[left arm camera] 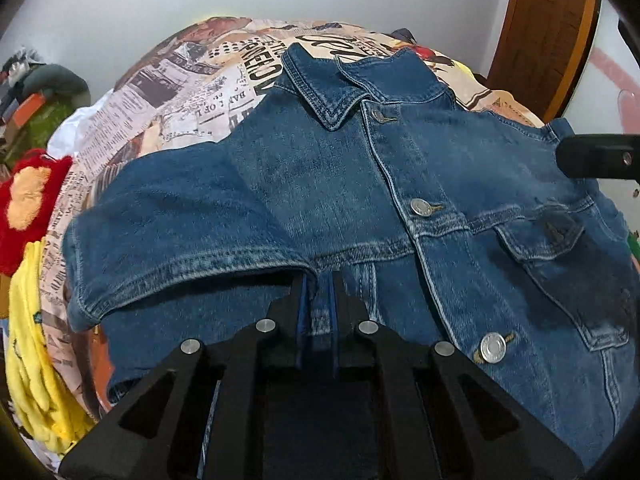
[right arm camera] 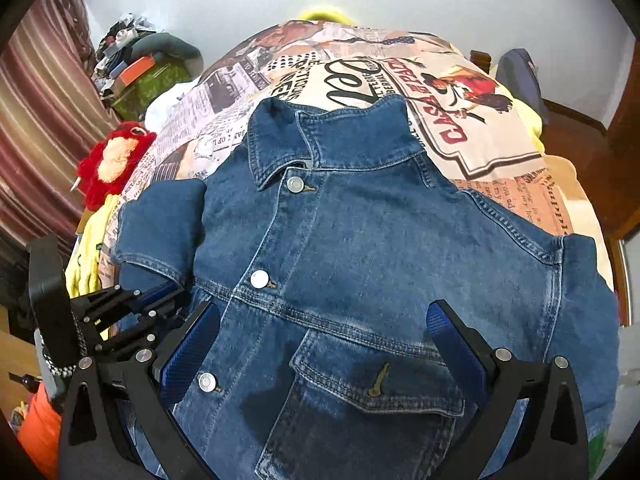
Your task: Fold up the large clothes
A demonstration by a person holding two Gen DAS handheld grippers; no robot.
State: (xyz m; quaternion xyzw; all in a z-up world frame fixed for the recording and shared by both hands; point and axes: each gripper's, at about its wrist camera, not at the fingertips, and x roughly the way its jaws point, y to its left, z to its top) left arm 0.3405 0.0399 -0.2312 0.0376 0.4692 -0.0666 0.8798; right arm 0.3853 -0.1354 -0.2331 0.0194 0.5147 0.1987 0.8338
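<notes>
A blue denim jacket (left arm camera: 360, 184) lies face up, buttoned, on a bed cover (left arm camera: 188, 92) printed like old newspapers and posters. Its collar points toward the far white wall.

The left wrist view shows one sleeve (left arm camera: 168, 236) folded across the chest, with its cuff edge reaching the left gripper (left arm camera: 320, 280). That gripper's jaws stand almost together, pinching a narrow strip of denim at the sleeve's lower edge. A black part of the right gripper (left arm camera: 600, 156) pokes in at the far right edge of this view, over the jacket's other shoulder. A wooden door (left arm camera: 552, 32) stands at the upper right.

The right wrist view shows more of the room: a striped curtain (right arm camera: 44, 128) on the left, a cluttered pile (right arm camera: 136, 60) beside it, and a red plush toy (right arm camera: 112, 160) at the bed's edge, with yellow cloth (right arm camera: 86, 268) below it. Here the right gripper (right arm camera: 324, 340) has its jaws spread wide, with blue pads (right arm camera: 452, 344) on either side of the chest pocket (right arm camera: 372, 384). I cannot tell whether the pads touch the denim; they grip nothing. The left gripper appears low on the left, at the folded sleeve.

Writing on the bed cover reads "CASA" in red capitals beside a rooster picture, plus a large black script word beginning "De". The smaller print is too blurred to read.
</notes>
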